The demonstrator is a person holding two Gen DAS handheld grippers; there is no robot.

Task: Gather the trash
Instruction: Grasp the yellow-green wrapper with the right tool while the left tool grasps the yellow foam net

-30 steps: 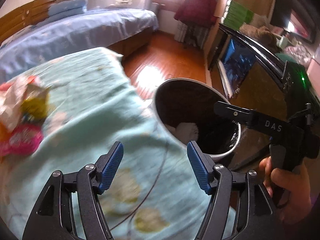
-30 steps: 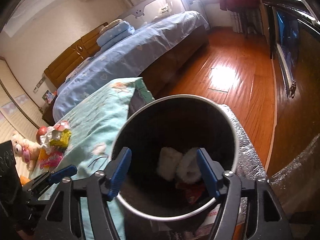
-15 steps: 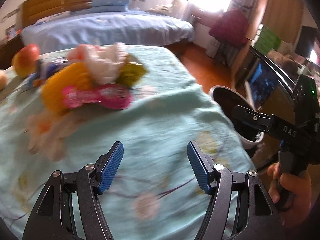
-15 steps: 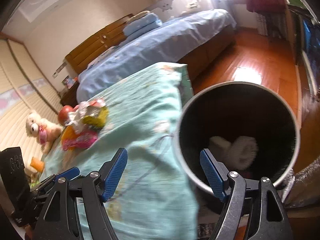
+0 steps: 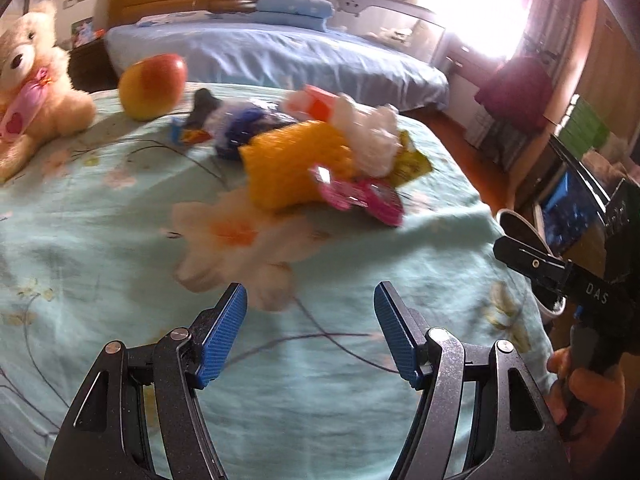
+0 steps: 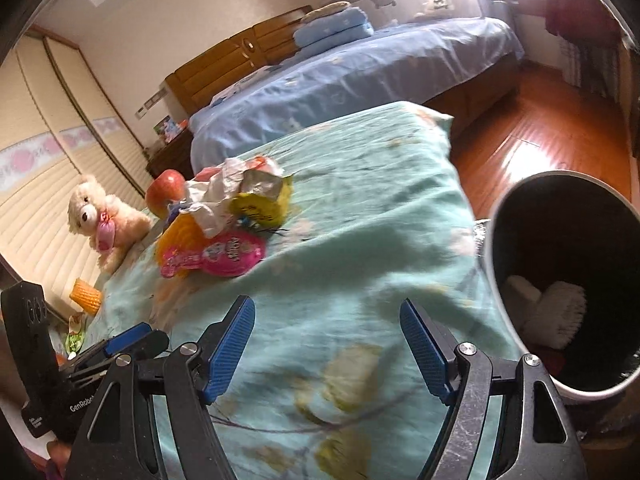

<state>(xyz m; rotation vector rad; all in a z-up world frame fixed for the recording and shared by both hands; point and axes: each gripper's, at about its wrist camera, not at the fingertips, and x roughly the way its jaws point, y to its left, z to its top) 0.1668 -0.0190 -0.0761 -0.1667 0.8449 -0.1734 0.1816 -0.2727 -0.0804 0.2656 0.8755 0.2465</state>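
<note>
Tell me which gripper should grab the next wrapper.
Probably left: the open left gripper faces the trash pile head-on, while the open right gripper sits nearer the bin.

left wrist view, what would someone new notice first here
A bright heap of wrappers, orange, pink and yellow, sits mid-way across the teal flowered cloth, straight ahead of the open left hand-held gripper. Behind it lie a red apple and a cream teddy bear at far left.
</note>
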